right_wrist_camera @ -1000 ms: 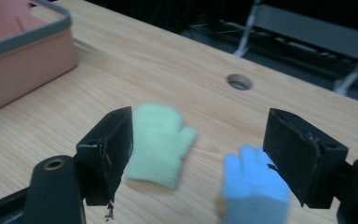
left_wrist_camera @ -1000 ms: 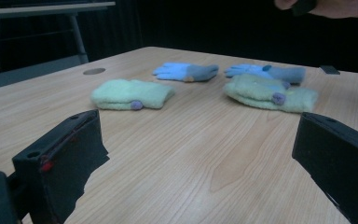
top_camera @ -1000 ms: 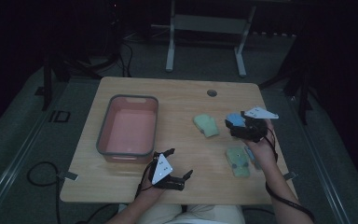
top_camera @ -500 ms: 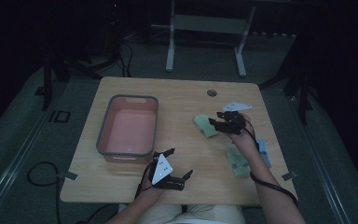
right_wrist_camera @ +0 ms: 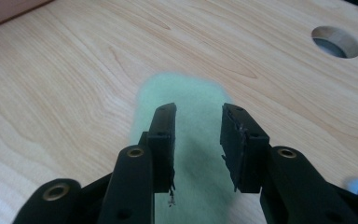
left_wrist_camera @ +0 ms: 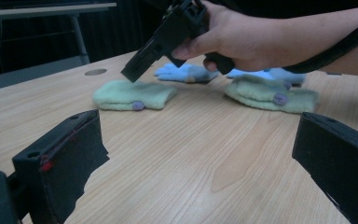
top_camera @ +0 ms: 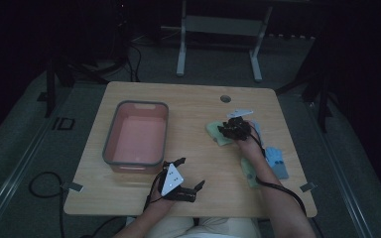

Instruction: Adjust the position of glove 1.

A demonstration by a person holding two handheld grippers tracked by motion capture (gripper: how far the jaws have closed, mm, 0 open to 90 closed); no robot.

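A pale green mitten point(top_camera: 217, 134) point(left_wrist_camera: 133, 95) lies flat on the wooden table point(top_camera: 193, 104) right of centre. My right gripper point(top_camera: 226, 130) point(right_wrist_camera: 198, 109) points down at it, tips just above the fabric. Its jaws have just been closing and stand a narrow gap apart, with the mitten point(right_wrist_camera: 186, 154) beneath them and nothing pinched. From the left gripper view, the right gripper point(left_wrist_camera: 163, 39) hangs over the mitten's far edge. My left gripper point(top_camera: 178, 179) point(left_wrist_camera: 196, 154) rests near the table's front edge, jaws wide open with nothing between them.
A pink bin point(top_camera: 110, 144) stands at the table's left. A second green mitten point(top_camera: 249, 172) point(left_wrist_camera: 270, 93) and a blue glove point(top_camera: 277, 161) point(left_wrist_camera: 186, 72) lie at the right. A cable hole point(top_camera: 225, 98) point(right_wrist_camera: 335, 42) sits near the far edge.
My right gripper has moved left and down from the table's right side to just over the green mitten, and its jaws have narrowed. The left gripper has stayed put.
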